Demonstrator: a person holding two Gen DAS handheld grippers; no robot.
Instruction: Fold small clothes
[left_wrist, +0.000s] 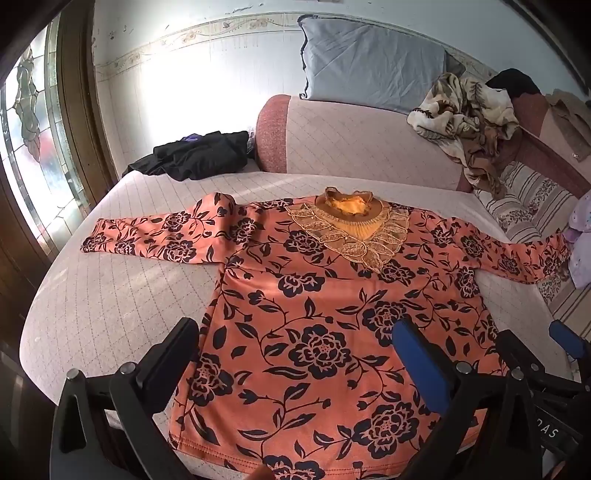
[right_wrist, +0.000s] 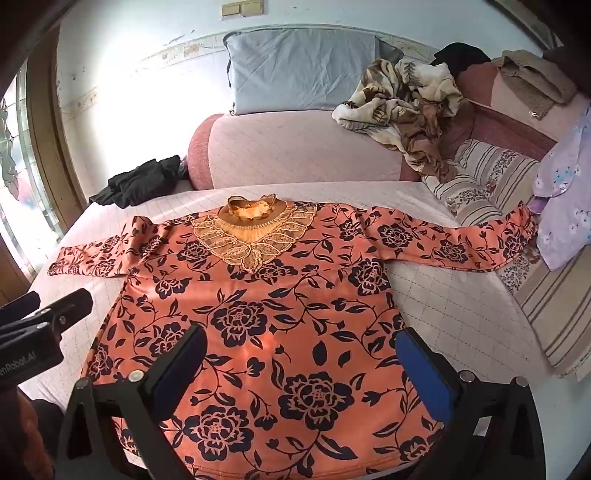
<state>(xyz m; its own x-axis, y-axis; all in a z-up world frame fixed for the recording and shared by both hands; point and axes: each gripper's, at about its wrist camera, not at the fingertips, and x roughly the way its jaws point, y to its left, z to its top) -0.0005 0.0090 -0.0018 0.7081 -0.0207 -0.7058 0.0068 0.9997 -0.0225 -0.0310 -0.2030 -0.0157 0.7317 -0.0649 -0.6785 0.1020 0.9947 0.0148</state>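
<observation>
An orange long-sleeved top (left_wrist: 314, 302) (right_wrist: 266, 295) with dark flower print and a gold lace collar lies flat, face up, on the pale quilted bed (left_wrist: 110, 295) (right_wrist: 443, 306), both sleeves spread sideways. My left gripper (left_wrist: 295, 354) hovers open above the hem's left part, nothing between its blue-padded fingers. My right gripper (right_wrist: 303, 358) hangs open over the hem's right part, also holding nothing. The right gripper's fingers (left_wrist: 565, 339) show at the right edge of the left wrist view. The left gripper's black fingers (right_wrist: 70, 306) show at the left edge of the right wrist view.
A black garment (left_wrist: 199, 155) (right_wrist: 140, 181) lies at the far left of the bed. A pink bolster (left_wrist: 351, 140), a blue pillow (left_wrist: 369, 62) and a crumpled brown blanket (left_wrist: 469, 122) sit behind. Striped cushions (right_wrist: 498, 177) and purple cloth (right_wrist: 565, 206) lie right. A window (left_wrist: 33, 147) is left.
</observation>
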